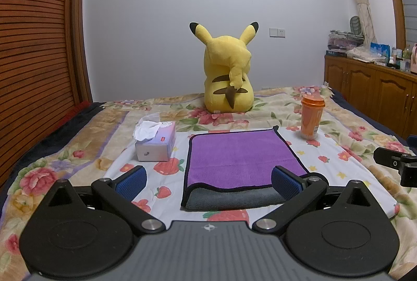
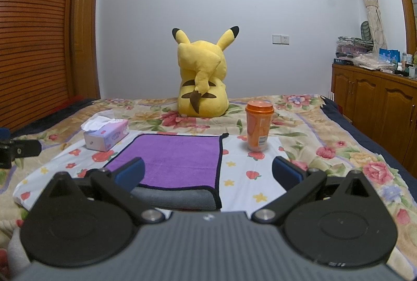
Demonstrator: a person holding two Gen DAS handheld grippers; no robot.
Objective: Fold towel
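Observation:
A purple towel [image 1: 239,158] with black trim lies flat on the bed, folded over so a grey layer shows along its near edge [image 1: 234,199]. It also shows in the right wrist view [image 2: 174,158]. My left gripper [image 1: 208,176] is open and empty, its blue-padded fingers [image 1: 131,180] straddling the towel's near left part. My right gripper [image 2: 208,172] is open and empty, its left finger over the towel's near edge and its right finger over bare sheet. Part of the right gripper shows at the right edge of the left wrist view [image 1: 398,163].
A tissue box [image 1: 155,141] stands left of the towel. An orange lidded cup [image 1: 311,116] stands at its far right corner. A yellow plush toy [image 1: 228,75] sits at the back. A wooden cabinet [image 2: 375,103] lines the right wall, a slatted wardrobe [image 1: 31,46] the left.

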